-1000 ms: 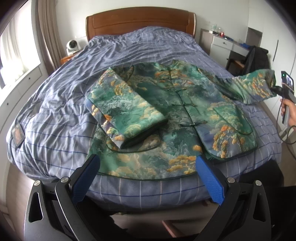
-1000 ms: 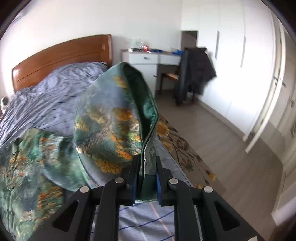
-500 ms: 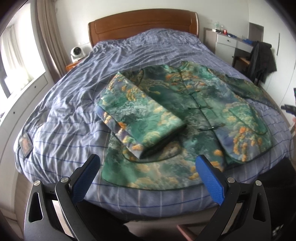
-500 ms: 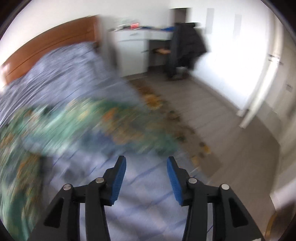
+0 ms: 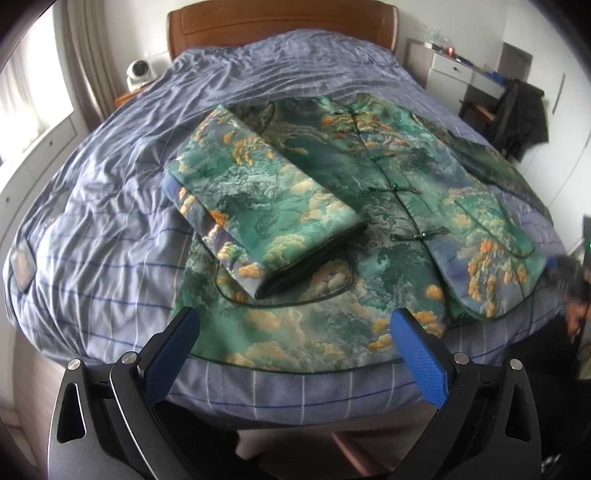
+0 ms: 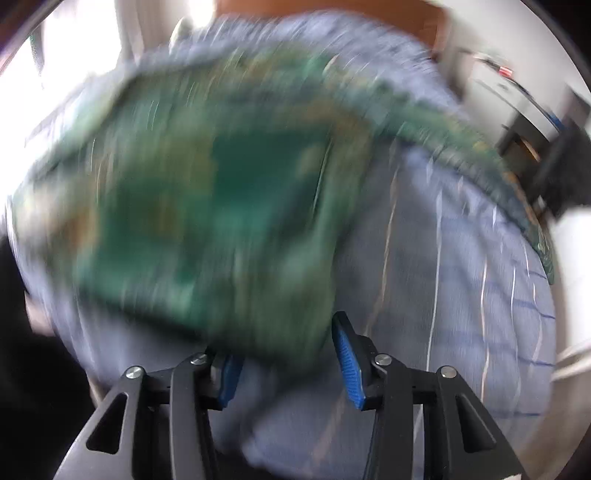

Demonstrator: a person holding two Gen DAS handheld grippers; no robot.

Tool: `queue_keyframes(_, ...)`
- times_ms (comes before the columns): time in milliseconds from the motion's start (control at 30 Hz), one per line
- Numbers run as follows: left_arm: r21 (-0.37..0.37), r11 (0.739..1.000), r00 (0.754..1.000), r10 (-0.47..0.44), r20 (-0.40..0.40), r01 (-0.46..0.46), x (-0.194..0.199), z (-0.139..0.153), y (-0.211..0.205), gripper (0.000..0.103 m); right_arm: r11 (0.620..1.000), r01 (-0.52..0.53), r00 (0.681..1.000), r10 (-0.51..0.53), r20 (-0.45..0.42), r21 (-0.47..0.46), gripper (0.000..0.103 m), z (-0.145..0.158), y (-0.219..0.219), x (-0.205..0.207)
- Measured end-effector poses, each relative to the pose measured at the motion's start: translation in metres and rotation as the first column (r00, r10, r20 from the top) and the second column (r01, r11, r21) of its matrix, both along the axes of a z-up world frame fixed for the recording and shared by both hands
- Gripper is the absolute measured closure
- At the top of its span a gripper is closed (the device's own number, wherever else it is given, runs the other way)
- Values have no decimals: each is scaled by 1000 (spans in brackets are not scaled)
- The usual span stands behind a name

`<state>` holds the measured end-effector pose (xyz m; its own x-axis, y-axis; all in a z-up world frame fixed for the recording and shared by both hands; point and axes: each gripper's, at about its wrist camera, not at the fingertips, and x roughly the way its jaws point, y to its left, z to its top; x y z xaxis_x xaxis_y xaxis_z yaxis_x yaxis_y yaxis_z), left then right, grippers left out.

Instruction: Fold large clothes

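A green patterned jacket (image 5: 369, 192) with orange clouds lies face up on the bed (image 5: 110, 184). Its left sleeve (image 5: 266, 206) is folded across the chest. Its right sleeve (image 5: 491, 162) lies out along the bed's right side. My left gripper (image 5: 295, 354) is open and empty, held above the foot of the bed near the jacket's hem. My right gripper (image 6: 288, 365) is open and empty at the bed's lower right, close over the jacket's corner (image 6: 221, 221); that view is badly blurred by motion.
A wooden headboard (image 5: 280, 26) stands at the far end. A white fan (image 5: 139, 72) sits on a nightstand at the left. A white desk (image 5: 458, 70) and a chair with a dark coat (image 5: 524, 114) stand at the right.
My right gripper has let go of the right sleeve, which dropped onto the bed, and has swung round toward the jacket. My left gripper shifted slightly left and stays open.
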<state>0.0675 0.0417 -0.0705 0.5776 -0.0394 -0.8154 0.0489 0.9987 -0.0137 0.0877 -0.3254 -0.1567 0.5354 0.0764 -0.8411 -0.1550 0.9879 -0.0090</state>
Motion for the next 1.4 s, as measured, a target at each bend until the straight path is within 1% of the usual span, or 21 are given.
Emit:
queue_keyframes(67,-11,1000,1000,27,9,-27,-5,3,8,0,989,31,994,-45,95,144,59,30,-12,8)
queue_keyframes(100,-16,999,999,38,6,-38,-5,3,12,0,981,26,990,-52,134,192,67,42,-12,13)
queue_keyframes(200,-71,994,996,82,-38,-84,-3,-7,26,1,988,32,989,-53,141,151,84,57,0,33)
queue_keyframes(267,-94,991,994,93,-62,-99,-4,-12,30,1,990,66,988,-82,132,125,88,60,0,28)
queue_keyframes(367,-62,994,996,84,-44,-86,-7,-12,26,1,972,140,980,-164,116,190,90,80,-8,19)
queue_keyframes(433,-26,997,997,67,-26,-67,-9,-14,24,1,970,171,975,-191,109,171,90,86,-10,4)
queue_keyframes(467,-12,998,998,56,-24,-57,-9,-16,23,1,971,196,974,-209,89,135,90,82,-13,-3)
queue_keyframes(600,10,1000,999,20,-40,-19,2,-27,22,1,959,278,947,-283,-153,-54,84,13,-23,-20)
queue_keyframes(700,43,999,1000,-17,-15,18,12,-28,23,1,955,258,943,-282,-177,-147,82,-4,-20,-34)
queue_keyframes(767,63,996,998,-60,-2,60,23,-31,23,1,955,271,944,-288,-159,-118,82,2,-24,-45)
queue_keyframes(867,121,980,987,-159,-4,158,48,-42,18,1,950,296,945,-306,-111,-100,82,17,-29,-58)
queue_keyframes(933,177,957,973,-231,-16,230,63,-52,10,1,946,305,948,-313,-60,-112,81,28,-27,-64)
queue_keyframes(1000,239,918,948,-317,-41,317,72,-65,-3,1,947,305,951,-309,-26,-102,78,35,-20,-67)
queue_keyframes(1100,351,843,909,-408,-78,408,83,-85,-21,0,951,301,953,-302,4,-71,77,42,-7,-71)
queue_keyframes(1133,335,841,903,-420,-92,425,89,-87,-21,0,952,301,954,-301,11,-62,77,42,-3,-72)
queue_keyframes(1200,254,870,906,-410,-103,423,103,-86,-12,1,955,296,955,-296,13,-29,77,43,7,-72)
queue_keyframes(1267,165,905,920,-379,-103,391,116,-84,5,16,960,280,960,-280,13,1,77,43,19,-75)
queue_keyframes(1300,132,914,922,-372,-104,384,119,-83,10,33,964,267,964,-267,19,9,77,46,27,-76)
queue_keyframes(1333,84,923,925,-367,-104,376,121,-81,16,57,967,255,967,-255,28,11,77,48,32,-77)
queue_keyframes(1367,29,930,926,-363,-103,367,122,-78,23,73,970,242,969,-242,41,8,77,51,38,-78)
queue_keyframes(1400,14,937,933,-346,-99,349,120,-74,26,92,974,227,972,-226,61,0,77,55,46,-78)
